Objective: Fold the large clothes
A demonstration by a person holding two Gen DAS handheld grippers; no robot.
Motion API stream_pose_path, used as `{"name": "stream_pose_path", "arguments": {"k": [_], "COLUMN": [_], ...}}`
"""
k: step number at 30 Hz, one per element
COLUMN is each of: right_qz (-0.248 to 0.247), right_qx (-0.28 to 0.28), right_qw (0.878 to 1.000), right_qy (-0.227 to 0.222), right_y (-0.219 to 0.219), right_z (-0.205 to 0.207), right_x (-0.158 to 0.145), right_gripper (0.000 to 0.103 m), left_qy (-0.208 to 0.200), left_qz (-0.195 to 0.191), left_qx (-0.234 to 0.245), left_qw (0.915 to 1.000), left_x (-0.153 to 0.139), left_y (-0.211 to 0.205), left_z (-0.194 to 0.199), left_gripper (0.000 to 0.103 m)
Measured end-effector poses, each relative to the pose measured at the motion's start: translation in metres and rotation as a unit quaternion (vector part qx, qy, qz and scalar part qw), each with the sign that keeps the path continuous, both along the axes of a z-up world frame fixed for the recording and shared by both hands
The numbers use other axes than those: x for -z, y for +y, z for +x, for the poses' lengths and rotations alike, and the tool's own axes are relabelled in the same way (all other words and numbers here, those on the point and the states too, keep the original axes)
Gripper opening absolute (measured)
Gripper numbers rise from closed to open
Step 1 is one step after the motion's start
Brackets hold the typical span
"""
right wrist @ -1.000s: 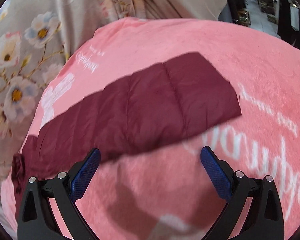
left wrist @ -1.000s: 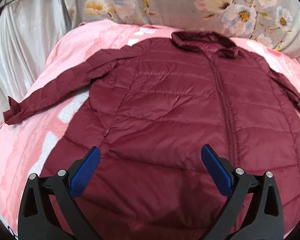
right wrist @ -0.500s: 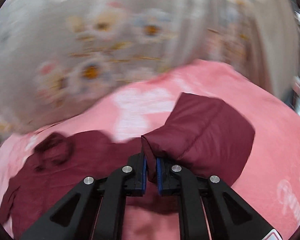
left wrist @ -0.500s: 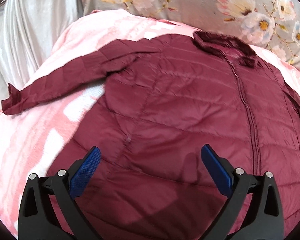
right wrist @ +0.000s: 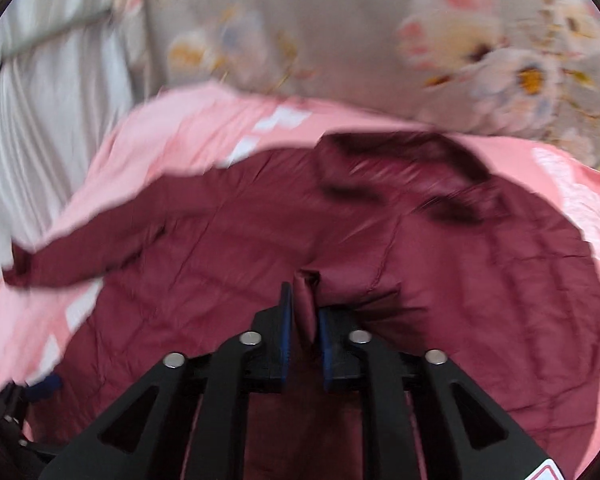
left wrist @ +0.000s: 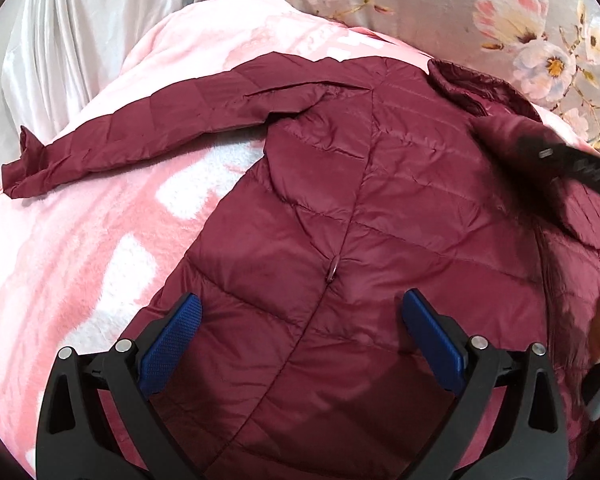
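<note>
The maroon quilted jacket (left wrist: 380,208) lies front up on a pink blanket (left wrist: 80,260) with white patches. Behind the blanket hangs a grey floral curtain (left wrist: 440,4), with a pale pleated curtain (left wrist: 68,40) to its left. The jacket's one sleeve (left wrist: 140,128) extends flat toward the left of the left wrist view, its cuff resting on the blanket. The collar (left wrist: 472,84) lies at the far edge, near the floral curtain. The left gripper (left wrist: 300,344) hangs over the lower front panel of the jacket with its blue pads set wide apart and nothing between them. The right gripper (right wrist: 303,320) is over the jacket body; its jaws have just been opening slightly after a tight close, yet a fold of the other sleeve (right wrist: 306,304) stands between the pads, and whether they still press it cannot be told, the right wrist view being blurred. In the left wrist view this gripper shows as a dark blurred shape at the right edge, with the sleeve end draped across the jacket's chest.
</note>
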State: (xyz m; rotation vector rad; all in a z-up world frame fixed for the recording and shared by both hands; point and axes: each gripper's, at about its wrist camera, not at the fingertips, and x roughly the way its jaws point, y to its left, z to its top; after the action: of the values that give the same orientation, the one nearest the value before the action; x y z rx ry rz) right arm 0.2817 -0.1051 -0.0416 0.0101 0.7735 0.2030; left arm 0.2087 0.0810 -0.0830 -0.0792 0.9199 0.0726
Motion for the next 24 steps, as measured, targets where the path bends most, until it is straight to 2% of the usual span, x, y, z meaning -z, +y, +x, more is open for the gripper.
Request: {"name": "stream_pose_path", "arguments": {"k": [3,6,9,13,16,17,20,24], "right_qz": [0.021,0.057,0.11,0.129,0.149,0.143,0.093,0.119], "right_qx": [-0.009,0.004,0.041,0.091,0.078,0.071,0.116,0.186], "right_qw": [1.0,0.998,0.991,0.986,0.985,0.987,0.989,0.975], "right_qy": [-0.006,-0.036,-0.059,-0.061,-0.03,-0.027,-0.018,0.019], "right_y": [-0.005,-0.024,-0.072,-0.116,-0.118,-0.112,-0.107,-0.14], "right_z": [-0.012,-0.031,-0.054,-0.062,-0.048,-0.043,-0.036,-0.036], "right_x": [-0.007,-0.029,-0.05,-0.05,-0.042,-0.041,-0.033,-0.006], "right_gripper": [0.047,0.057,0.061,0.063,0.063,0.063,0.063,0.059], "left_qy": [-0.001,-0.001,0.0,-0.002,-0.016,-0.017,-0.01,-0.006], "left_qz": [-0.021,-0.072,-0.11,-0.148,-0.141,-0.136,-0.116,-0.082], "left_qx": [0.016,0.041,0.054,0.073,0.074,0.072,0.069,0.053], "left_qw": [0.9996,0.9966,0.9925,0.9863,0.9871,0.9879,0.9908,0.9952], "left_x": [-0.005,-0.016,-0.026,-0.041,-0.046,-0.045,-0.039,-0.031], "left_y": [0.0,0.004,0.0,-0.016,-0.028,-0.03,-0.031,-0.013], "left_z": [0.001,0.008,0.016,0.027,0.023,0.019,0.011,-0.001], "left_gripper": [0.098,0.098,0.098,0.098,0.098,0.098,0.098,0.098]}}
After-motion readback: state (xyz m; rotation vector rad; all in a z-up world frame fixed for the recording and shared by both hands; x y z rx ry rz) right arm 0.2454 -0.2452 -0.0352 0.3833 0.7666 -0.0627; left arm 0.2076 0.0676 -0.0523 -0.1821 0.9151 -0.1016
